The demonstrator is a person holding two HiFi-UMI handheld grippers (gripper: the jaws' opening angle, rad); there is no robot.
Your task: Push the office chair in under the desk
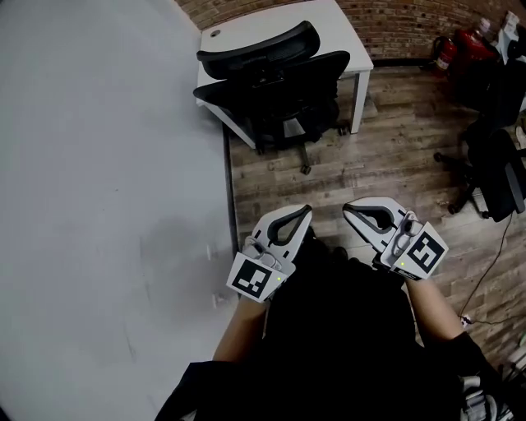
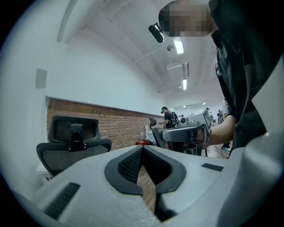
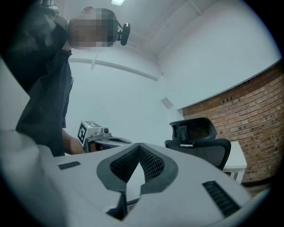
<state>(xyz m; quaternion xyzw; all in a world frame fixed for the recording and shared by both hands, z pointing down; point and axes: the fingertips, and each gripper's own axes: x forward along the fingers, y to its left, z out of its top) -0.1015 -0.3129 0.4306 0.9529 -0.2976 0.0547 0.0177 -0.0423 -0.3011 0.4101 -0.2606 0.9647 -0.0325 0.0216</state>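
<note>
Left claw (image 1: 306, 211): jaws fully closed, the ribbed pads meeting tip to tip in the left gripper view (image 2: 143, 147), nothing held between them. Right claw (image 1: 347, 208): likewise closed tight and empty, as its own view confirms (image 3: 139, 145). Both claws are held side by side in front of the person's dark-clothed body, near each other but apart, tips pointing away from the person and roughly level, over the wooden floor (image 1: 386, 156). Neither claw touches anything. The office chair (image 1: 275, 90), black with a mesh back and a headrest, stands well apart from both claws, at the near edge of the white desk (image 1: 329, 25), with its back turned toward the person. Its headrest overlaps the desk top in the head view, and its base and castors show on the floor under the desk's near edge. Both gripper views show the chair ahead at a distance (image 2: 73, 142) (image 3: 199, 137). The desk sits in the corner between a plain grey wall (image 1: 107, 164) on the left and a brick wall (image 1: 394, 25) behind. At the right edge of the head view stand a second dark chair (image 1: 497, 168) and a red object (image 1: 464, 45).
</note>
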